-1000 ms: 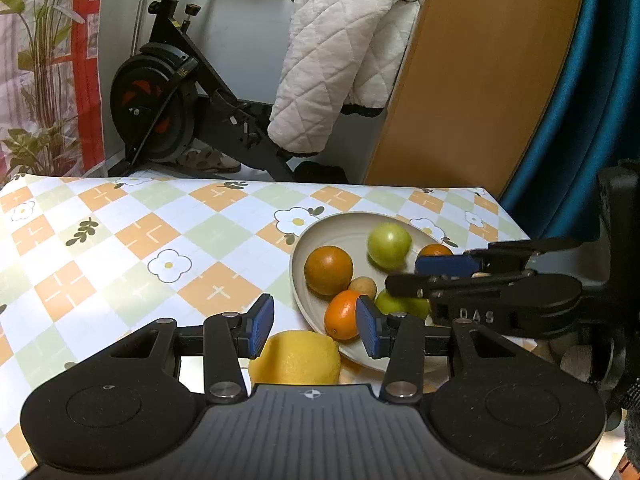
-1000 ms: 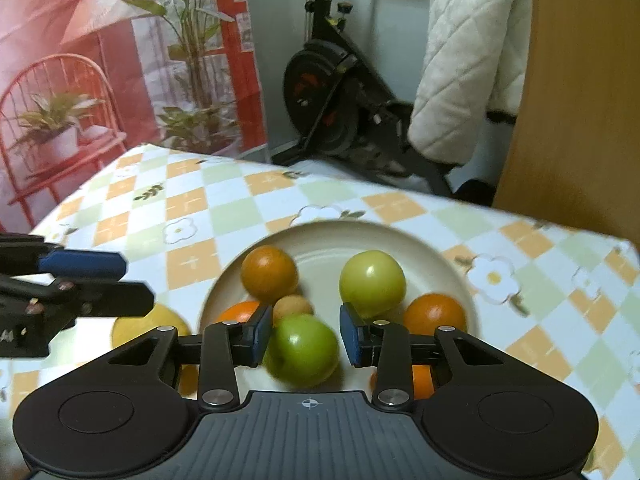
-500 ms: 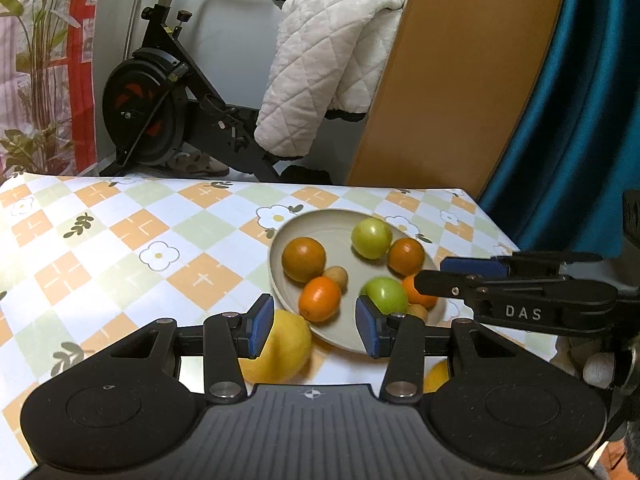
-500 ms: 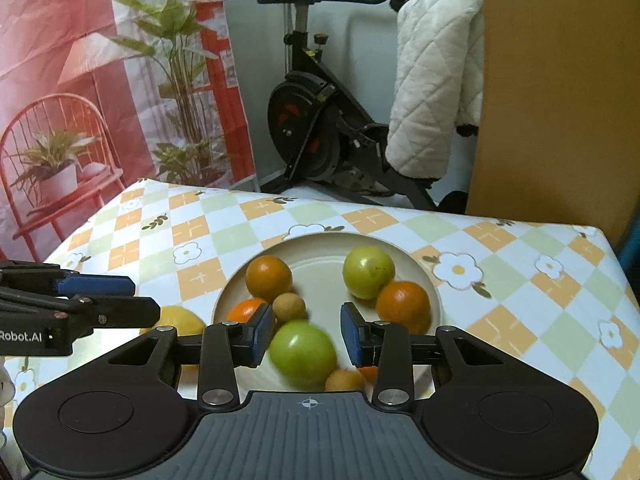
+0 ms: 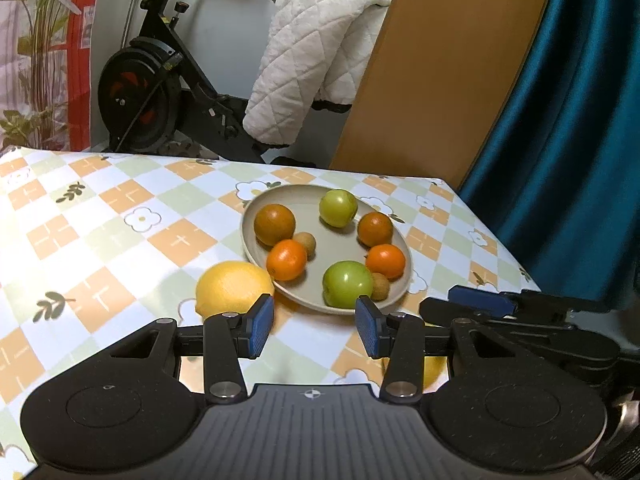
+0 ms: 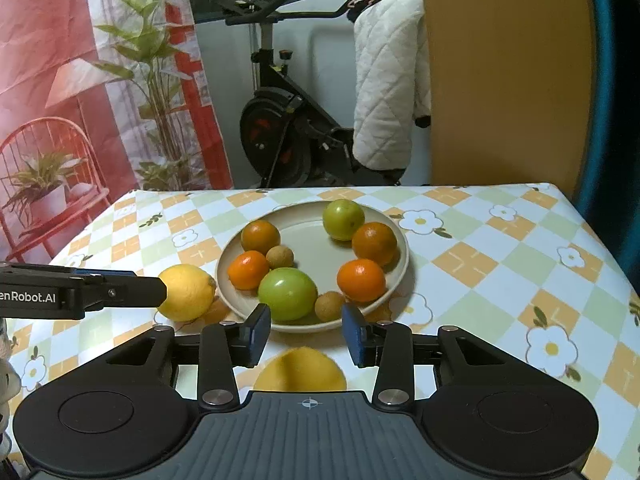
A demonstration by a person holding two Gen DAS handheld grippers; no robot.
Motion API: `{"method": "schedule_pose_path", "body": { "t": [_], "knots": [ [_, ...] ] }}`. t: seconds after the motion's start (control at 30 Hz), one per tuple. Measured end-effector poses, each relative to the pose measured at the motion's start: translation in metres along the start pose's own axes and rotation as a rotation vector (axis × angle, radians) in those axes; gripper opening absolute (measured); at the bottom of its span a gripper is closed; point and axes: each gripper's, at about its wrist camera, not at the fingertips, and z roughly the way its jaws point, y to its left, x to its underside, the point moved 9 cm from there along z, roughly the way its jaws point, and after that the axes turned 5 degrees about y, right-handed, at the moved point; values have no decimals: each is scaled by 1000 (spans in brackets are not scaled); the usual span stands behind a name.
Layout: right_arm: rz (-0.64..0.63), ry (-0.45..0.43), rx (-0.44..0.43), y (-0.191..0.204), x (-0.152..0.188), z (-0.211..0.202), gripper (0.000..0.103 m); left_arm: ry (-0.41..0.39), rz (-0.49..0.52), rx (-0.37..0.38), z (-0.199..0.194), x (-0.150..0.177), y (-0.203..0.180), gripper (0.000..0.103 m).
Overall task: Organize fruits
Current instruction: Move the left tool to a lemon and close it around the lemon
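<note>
on the plate point(image 6: 402, 264), the big green fruit point(image 6: 287, 293) now sits free; right claw point(image 6: 306, 334) has pulled back, jaws just widened, empty. left claw point(image 5: 314, 326) part-open, empty. two lemons point(image 6: 187, 292) remain off-plate.

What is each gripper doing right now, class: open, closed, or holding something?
Left gripper: open, holding nothing.
Right gripper: open, holding nothing; jaws just opened wider.

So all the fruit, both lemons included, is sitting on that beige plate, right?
Not quite. The plate holds the green, orange and small brown fruits, but both lemons lie on the tablecloth: one lemon left of the plate, another in front. The right wrist view shows this.
</note>
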Motion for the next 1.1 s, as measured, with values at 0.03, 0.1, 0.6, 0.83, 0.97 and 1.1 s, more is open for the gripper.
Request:
{"method": "schedule_pose_path", "body": {
  "t": [0.03, 0.1, 0.6, 0.83, 0.97, 1.1],
  "knots": [
    [4, 2, -1, 0, 2, 0, 40, 1, -1, 1, -1, 1, 0, 48],
    [7, 6, 5, 0, 5, -1, 43, 2, -1, 0, -2, 4, 0, 48],
    [-5, 80, -18, 2, 34, -2, 59, 46, -9, 23, 6, 15, -7, 47],
    [-9, 108, -47, -1, 42, -1, 58, 90, 1, 74, 15, 17, -23, 47],
    [-19, 119, -65, 0, 46, 3, 57, 121, 31, 109, 29, 15, -40, 47],
    [-20, 123, -71, -1, 46, 8, 55, 163, 31, 134, 46, 18, -50, 47]
  ]
}}
